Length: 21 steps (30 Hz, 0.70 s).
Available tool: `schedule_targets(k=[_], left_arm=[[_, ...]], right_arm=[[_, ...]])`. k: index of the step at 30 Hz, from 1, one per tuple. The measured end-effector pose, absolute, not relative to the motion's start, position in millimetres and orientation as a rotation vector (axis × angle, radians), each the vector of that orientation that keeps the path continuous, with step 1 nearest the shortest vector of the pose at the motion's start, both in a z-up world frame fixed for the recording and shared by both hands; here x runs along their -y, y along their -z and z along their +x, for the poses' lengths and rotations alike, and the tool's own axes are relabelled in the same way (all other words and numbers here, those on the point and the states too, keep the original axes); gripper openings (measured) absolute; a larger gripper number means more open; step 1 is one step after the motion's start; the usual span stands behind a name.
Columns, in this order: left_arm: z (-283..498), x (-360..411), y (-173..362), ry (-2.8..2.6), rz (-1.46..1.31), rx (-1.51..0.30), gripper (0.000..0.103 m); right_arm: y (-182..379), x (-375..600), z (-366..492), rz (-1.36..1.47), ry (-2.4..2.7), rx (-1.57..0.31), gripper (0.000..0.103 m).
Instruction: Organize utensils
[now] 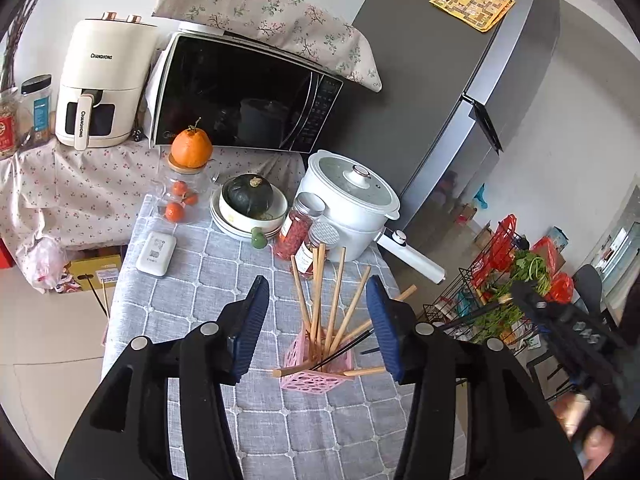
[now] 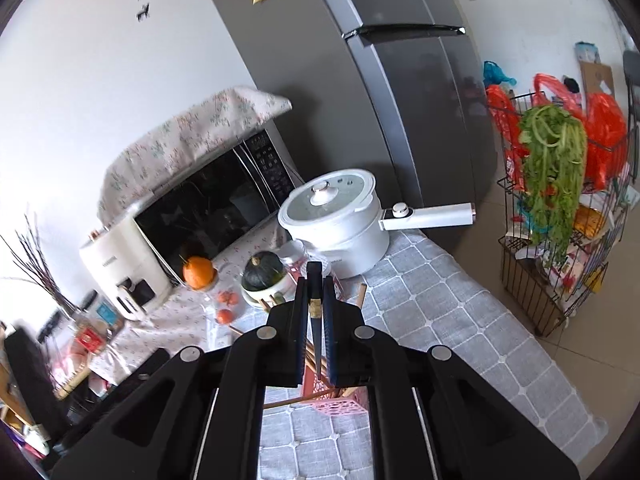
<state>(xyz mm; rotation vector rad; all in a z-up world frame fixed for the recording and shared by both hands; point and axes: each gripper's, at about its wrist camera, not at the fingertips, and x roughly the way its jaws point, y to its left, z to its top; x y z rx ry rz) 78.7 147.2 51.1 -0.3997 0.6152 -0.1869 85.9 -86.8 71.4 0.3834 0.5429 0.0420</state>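
Note:
A pink perforated holder stands on the grey checked tablecloth and holds several wooden chopsticks. One wooden chopstick lies across its rim. My left gripper is open, its blue pads either side of the holder, just above and in front of it. My right gripper is shut on a black chopstick with a tan band, held over the holder. In the left wrist view that chopstick slants into the holder from the right gripper.
A white electric pot with a long handle, two spice jars, a bowl with a dark squash, a jar of oranges and a white device stand behind. A microwave, fridge and wire rack surround the table.

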Motion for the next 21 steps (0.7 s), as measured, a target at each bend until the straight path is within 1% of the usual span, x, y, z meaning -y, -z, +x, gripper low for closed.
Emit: schedule_targets(k=[4, 7, 9, 11, 13, 16, 17, 18, 19, 21], left_arm=[[80.7, -153.6, -47.8, 0.181, -0.415, -0.624, 0.050], [80.7, -158.4, -47.4, 0.175, -0.423, -0.625, 0.050], [79.7, -161.2, -48.6, 0.171, -0.426, -0.620, 0.052], [78.0, -162.3, -49.3, 0.170, -0.427, -0.615, 0.055], [76.4, -161.3, -50.0, 0.171, -0.423, -0.615, 0.056], [73.7, -155.7, -51.2, 0.179, -0.406, -0.614, 0.058], [72.5, -153.5, -51.6, 0.180, -0.402, -0.612, 0.059], [70.7, -151.0, -52.0, 0.182, -0.396, -0.609, 0.063], [68.9, -148.5, -52.2, 0.183, -0.388, -0.605, 0.067], [64.6, -142.0, -52.6, 0.185, -0.364, -0.601, 0.070]], right_arm=[[-55.7, 71.6, 101.3, 0.348, -0.030, -0.574, 0.008], [-40.3, 62.3, 114.7, 0.366, -0.057, -0.603, 0.016], [-38.4, 60.7, 118.2, 0.376, -0.060, -0.606, 0.037], [-41.3, 62.9, 114.0, 0.380, -0.051, -0.588, 0.043], [-45.9, 64.6, 108.4, 0.355, -0.037, -0.576, 0.044], [-49.4, 70.5, 97.7, 0.345, -0.018, -0.562, 0.052], [-49.5, 73.5, 93.7, 0.347, -0.011, -0.557, 0.058], [-49.5, 77.1, 87.6, 0.349, 0.002, -0.548, 0.064], [-49.5, 79.7, 83.3, 0.348, 0.013, -0.540, 0.067], [-48.6, 85.7, 72.6, 0.340, 0.042, -0.524, 0.076]])
